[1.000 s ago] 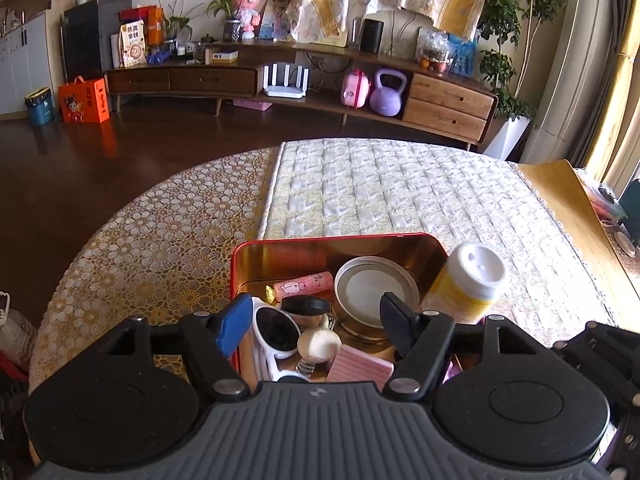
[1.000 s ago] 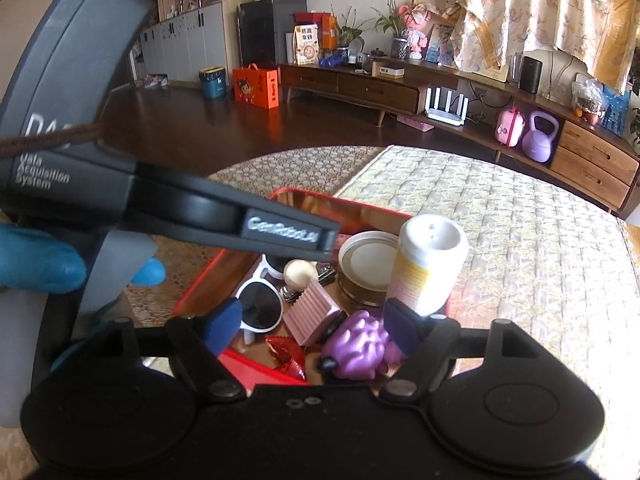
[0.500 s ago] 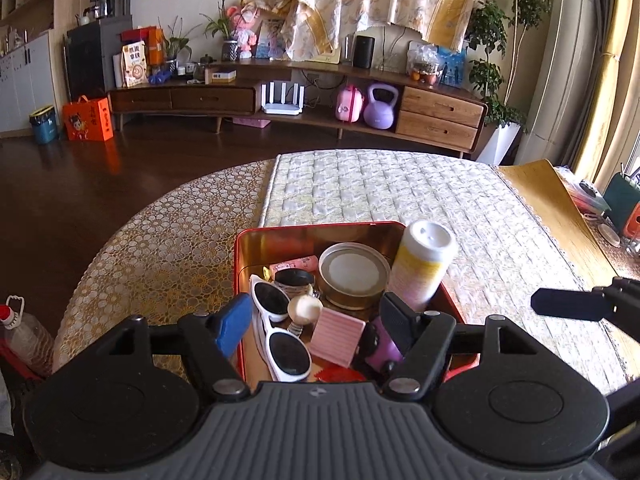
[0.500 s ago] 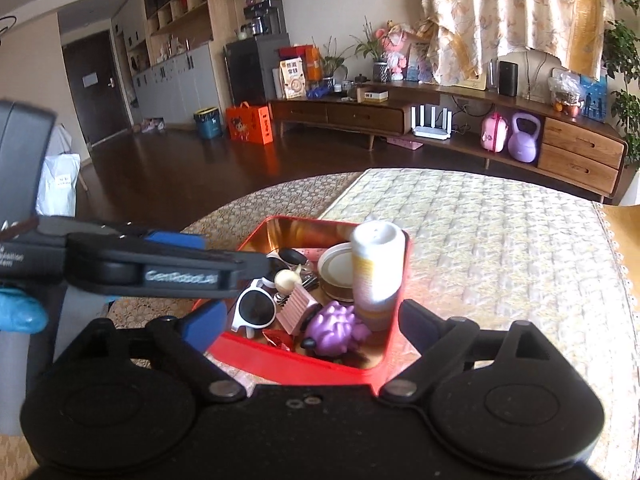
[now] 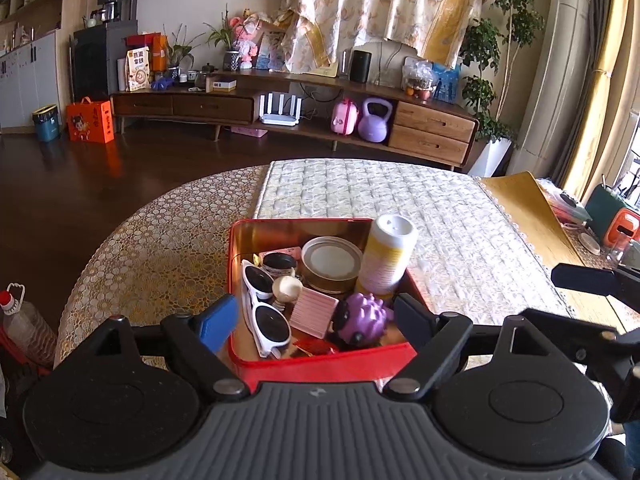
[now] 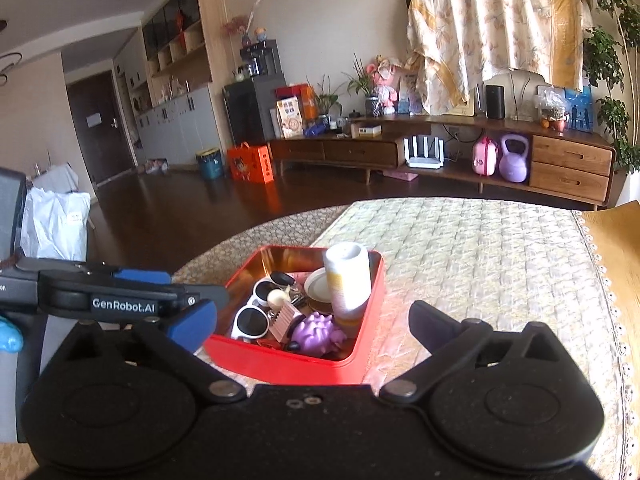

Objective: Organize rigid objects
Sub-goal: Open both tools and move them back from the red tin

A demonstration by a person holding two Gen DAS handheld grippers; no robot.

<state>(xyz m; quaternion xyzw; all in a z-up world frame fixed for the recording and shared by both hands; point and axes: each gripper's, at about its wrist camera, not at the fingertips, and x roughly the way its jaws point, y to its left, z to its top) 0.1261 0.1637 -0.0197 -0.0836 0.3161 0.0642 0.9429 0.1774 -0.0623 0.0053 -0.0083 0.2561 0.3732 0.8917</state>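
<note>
Red tin (image 5: 320, 360) sitting near the front edge of the round table (image 5: 160, 240), partly on the quilted runner, packed with rigid bits: white sunglasses (image 5: 264, 312) along its left wall, tall white-and-yellow bottle (image 5: 386, 256) upright at the right wall, round lidded tin (image 5: 330, 262) toward the back, purple spiky toy (image 5: 362, 322) and pink ribbed block (image 5: 316, 312) near the front. Left gripper (image 5: 316, 316) and right gripper (image 6: 312, 324) both hanging short of the tin, jaws opening wide, nothing between the pads. Probably light, stiff and smooth throughout; bottle likely top-heavy and prone to tipping, best pinched across its middle. Sunglasses fragile at the arms, safer taken at the bridge. Toy possibly slightly yielding, gripped across the body.
</note>
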